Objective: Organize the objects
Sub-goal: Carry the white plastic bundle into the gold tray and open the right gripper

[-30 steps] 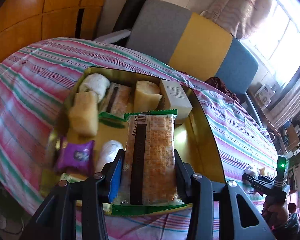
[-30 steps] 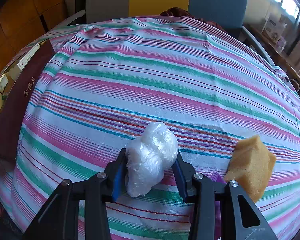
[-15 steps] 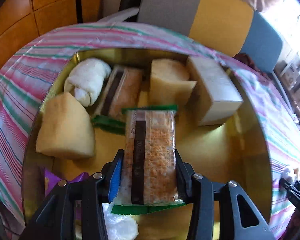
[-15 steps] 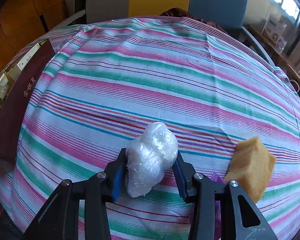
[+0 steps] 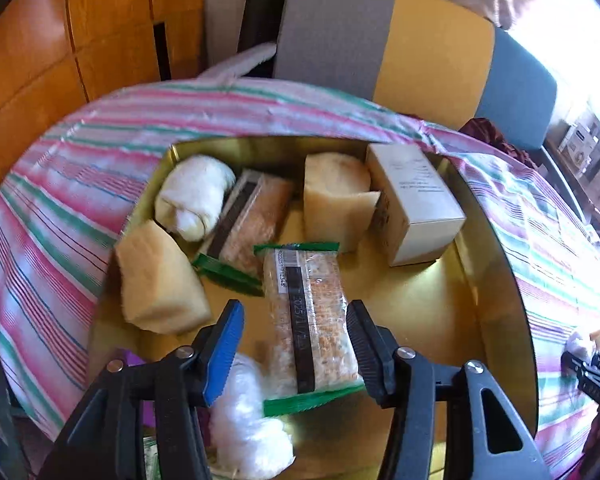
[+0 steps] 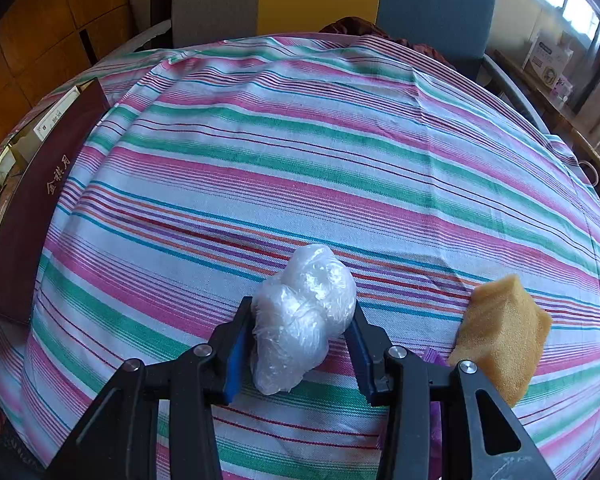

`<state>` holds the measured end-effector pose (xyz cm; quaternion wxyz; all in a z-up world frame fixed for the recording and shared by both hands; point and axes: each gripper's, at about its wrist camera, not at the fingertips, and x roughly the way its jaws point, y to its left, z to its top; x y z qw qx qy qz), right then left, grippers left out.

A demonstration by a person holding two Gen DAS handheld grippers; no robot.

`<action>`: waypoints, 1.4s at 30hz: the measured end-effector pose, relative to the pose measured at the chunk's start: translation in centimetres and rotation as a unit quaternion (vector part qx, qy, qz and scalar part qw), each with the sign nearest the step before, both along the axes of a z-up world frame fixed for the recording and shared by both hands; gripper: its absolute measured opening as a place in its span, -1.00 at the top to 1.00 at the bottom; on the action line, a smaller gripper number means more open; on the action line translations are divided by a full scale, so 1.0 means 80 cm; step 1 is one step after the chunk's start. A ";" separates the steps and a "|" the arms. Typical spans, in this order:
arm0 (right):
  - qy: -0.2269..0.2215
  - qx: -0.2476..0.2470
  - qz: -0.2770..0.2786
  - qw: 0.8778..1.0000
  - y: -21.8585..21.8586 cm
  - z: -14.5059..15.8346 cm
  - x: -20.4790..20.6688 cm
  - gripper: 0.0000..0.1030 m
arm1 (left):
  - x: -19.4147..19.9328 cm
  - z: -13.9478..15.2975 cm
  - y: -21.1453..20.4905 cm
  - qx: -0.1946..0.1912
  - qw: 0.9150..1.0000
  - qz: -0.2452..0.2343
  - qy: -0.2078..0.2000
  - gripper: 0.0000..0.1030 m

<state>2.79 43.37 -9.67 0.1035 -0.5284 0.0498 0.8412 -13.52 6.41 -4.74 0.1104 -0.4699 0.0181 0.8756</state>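
In the left wrist view my left gripper (image 5: 294, 334) is open over a gold tin box (image 5: 496, 280). A green-edged cracker packet (image 5: 310, 320) lies in the box between the spread fingers, free of the left pad. In the right wrist view my right gripper (image 6: 300, 338) is shut on a white plastic-wrapped bundle (image 6: 304, 312) just over the striped tablecloth (image 6: 300, 160). A yellow sponge (image 6: 500, 336) lies to its right.
The box also holds a second cracker packet (image 5: 252, 220), a white roll (image 5: 194, 196), two sponge blocks (image 5: 156, 280), a white carton (image 5: 416, 200) and a white bundle (image 5: 248, 428). The box's dark red wall (image 6: 40, 200) is at the left. Chairs stand behind the table.
My left gripper has opened and let go of the cracker packet, which now lies in the box. The right gripper and its bundle have not moved.
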 end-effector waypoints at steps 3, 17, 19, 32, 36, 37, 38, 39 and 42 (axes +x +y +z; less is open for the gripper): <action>0.000 0.001 0.000 1.000 -0.002 0.001 0.000 0.14 | 0.015 0.014 -0.004 -0.005 1.000 0.003 0.024 -0.04; 0.018 -0.011 -0.020 1.000 -0.027 0.018 -0.001 0.33 | 0.105 0.069 -0.036 0.013 0.994 -0.014 0.109 -0.04; 0.033 -0.020 -0.011 0.999 -0.042 0.030 -0.003 0.33 | 0.114 0.069 -0.039 0.019 0.994 -0.013 0.105 -0.04; 0.116 -0.092 0.139 0.979 -0.218 0.130 -0.068 0.33 | 0.118 0.048 -0.058 0.029 0.996 -0.003 0.086 -0.04; 0.101 -0.100 0.176 0.974 -0.267 0.126 -0.102 0.32 | 0.115 0.040 -0.066 0.031 0.997 0.005 0.076 -0.04; 0.094 -0.101 0.181 0.974 -0.274 0.121 -0.111 0.32 | 0.114 0.038 -0.068 0.031 0.997 0.007 0.073 -0.04; 0.084 -0.104 0.184 0.974 -0.284 0.114 -0.122 0.32 | 0.113 0.036 -0.069 0.031 0.997 0.008 0.070 -0.04; 0.072 -0.106 0.187 0.974 -0.292 0.105 -0.133 0.32 | 0.112 0.033 -0.071 0.032 0.997 0.010 0.068 -0.04; 0.042 -0.098 0.178 0.978 -0.310 0.076 -0.170 0.32 | 0.108 0.029 -0.077 0.035 0.997 0.016 0.064 -0.04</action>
